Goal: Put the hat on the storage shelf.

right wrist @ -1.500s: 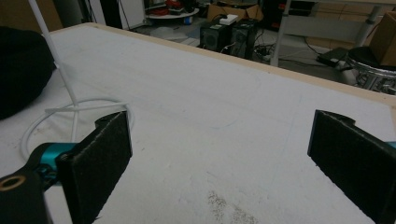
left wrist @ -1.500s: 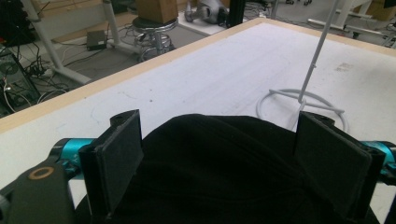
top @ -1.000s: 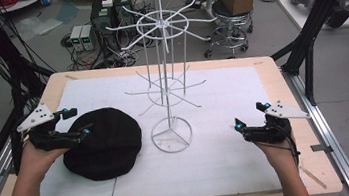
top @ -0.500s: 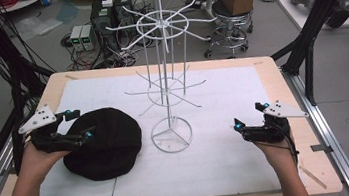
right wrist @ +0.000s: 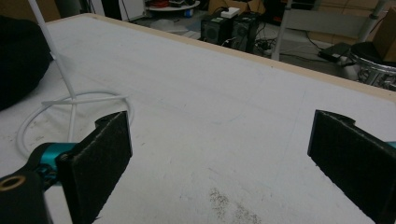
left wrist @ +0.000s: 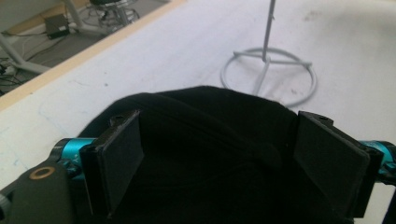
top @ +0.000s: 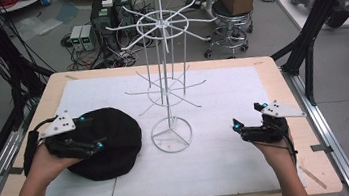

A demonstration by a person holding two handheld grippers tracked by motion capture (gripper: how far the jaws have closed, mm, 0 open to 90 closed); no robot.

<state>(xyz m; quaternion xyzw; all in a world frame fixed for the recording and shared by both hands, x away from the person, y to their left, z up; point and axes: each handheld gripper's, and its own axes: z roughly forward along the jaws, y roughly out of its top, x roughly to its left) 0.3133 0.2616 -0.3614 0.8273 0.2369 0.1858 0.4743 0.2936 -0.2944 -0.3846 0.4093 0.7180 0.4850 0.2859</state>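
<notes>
The black hat [top: 100, 145] lies flat on the table's [top: 223, 97] left side, its long axis left to right, touching the white rack's [top: 172, 133] base. The left gripper [top: 93, 133] hovers above it, jaws wide. The right gripper [top: 245, 119] is also wide, holding nothing.

Hat [top: 105, 142] lying near left on the surface [top: 231, 166], just left of the wire rack [top: 168, 104] standing mid-surface; right gripper [top: 246, 119] near right.

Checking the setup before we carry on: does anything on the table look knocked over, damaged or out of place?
Nothing stands out. The white wire rack stands upright, the black hat lies flat beside its base, and the white mat shows only faint scuffs.
</notes>
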